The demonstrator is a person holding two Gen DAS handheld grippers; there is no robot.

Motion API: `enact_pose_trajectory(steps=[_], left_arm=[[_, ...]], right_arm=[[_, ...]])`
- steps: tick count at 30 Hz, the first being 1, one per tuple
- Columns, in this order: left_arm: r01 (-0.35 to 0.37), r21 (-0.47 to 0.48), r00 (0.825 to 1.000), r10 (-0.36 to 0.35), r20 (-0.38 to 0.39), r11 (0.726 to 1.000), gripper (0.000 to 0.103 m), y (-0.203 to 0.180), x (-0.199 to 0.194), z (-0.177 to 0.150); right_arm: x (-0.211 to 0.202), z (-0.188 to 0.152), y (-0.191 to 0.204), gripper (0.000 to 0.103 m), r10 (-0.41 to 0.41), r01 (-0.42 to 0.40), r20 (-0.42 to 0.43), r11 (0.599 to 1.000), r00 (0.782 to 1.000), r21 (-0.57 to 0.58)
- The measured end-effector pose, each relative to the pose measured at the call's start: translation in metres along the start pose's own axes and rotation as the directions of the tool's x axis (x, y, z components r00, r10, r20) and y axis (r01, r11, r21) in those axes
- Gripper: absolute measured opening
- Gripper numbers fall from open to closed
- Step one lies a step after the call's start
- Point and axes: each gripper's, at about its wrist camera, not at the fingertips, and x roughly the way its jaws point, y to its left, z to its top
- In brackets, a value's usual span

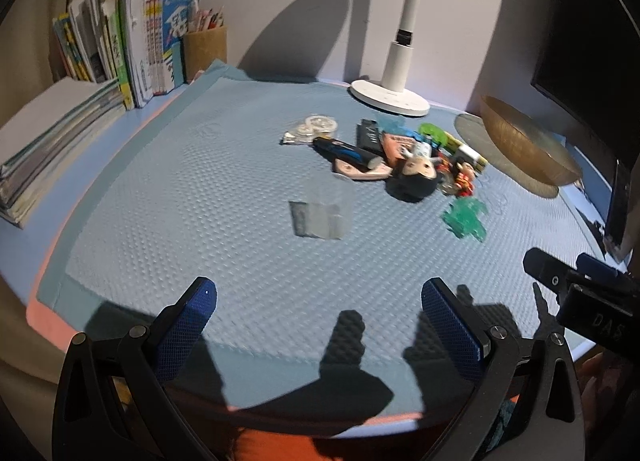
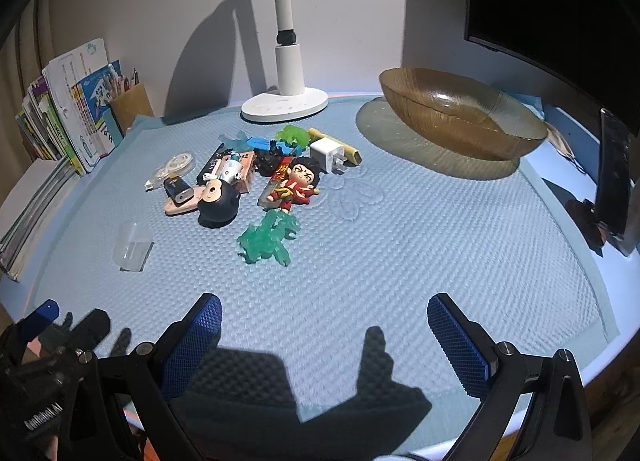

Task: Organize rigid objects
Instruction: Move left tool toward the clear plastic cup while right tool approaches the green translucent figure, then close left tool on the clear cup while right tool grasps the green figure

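A pile of small rigid objects lies mid-mat: a black-haired figurine head (image 2: 218, 203) (image 1: 414, 177), a red-robed figure (image 2: 296, 183), a white charger plug (image 2: 329, 155), a correction tape (image 2: 172, 171) (image 1: 314, 127), a green translucent toy (image 2: 266, 241) (image 1: 464, 217) and a clear plastic box (image 2: 132, 245) (image 1: 320, 213) nearer me. A brown glass bowl (image 2: 460, 113) (image 1: 524, 149) stands at the back right. My left gripper (image 1: 318, 325) is open and empty, low over the mat's near edge. My right gripper (image 2: 324, 337) is open and empty, likewise short of the pile.
A white lamp base (image 2: 284, 103) stands behind the pile. Books (image 1: 132, 45) and a pen holder (image 1: 204, 49) line the back left. A dark monitor (image 2: 560, 1) and a black remote (image 2: 612, 169) are at the right. The blue textured mat (image 2: 400, 261) covers the desk.
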Motion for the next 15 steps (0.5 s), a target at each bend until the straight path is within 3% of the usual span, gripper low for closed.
enact_pose_trajectory(steps=[3,5,8,13,15], left_arm=[[0.018,-0.009,1.000,-0.018,-0.007,1.000,0.102,0.010,0.008,0.011],[0.027,-0.003,1.000,-0.027,-0.012,1.000,0.102,0.012,0.014,0.019],[0.051,0.011,0.998,-0.051,-0.038,0.999,0.098,0.013,0.029,0.031],[0.087,0.023,0.992,-0.085,-0.097,0.996,0.080,0.007,0.053,0.039],[0.105,0.020,0.988,-0.102,-0.115,0.994,0.078,0.004,0.061,0.041]], right_arm=[[0.014,0.007,0.007,0.100,0.016,-0.017,-0.028,1.000,0.999,-0.018],[0.026,0.011,0.010,0.086,0.044,-0.045,-0.057,0.999,0.997,-0.020],[0.046,0.016,0.011,0.079,0.092,-0.092,-0.111,0.996,0.990,0.001],[0.064,0.024,0.014,0.073,0.121,-0.120,-0.140,0.993,0.983,0.011],[0.068,0.028,0.018,0.069,0.117,-0.118,-0.142,0.993,0.983,-0.002]])
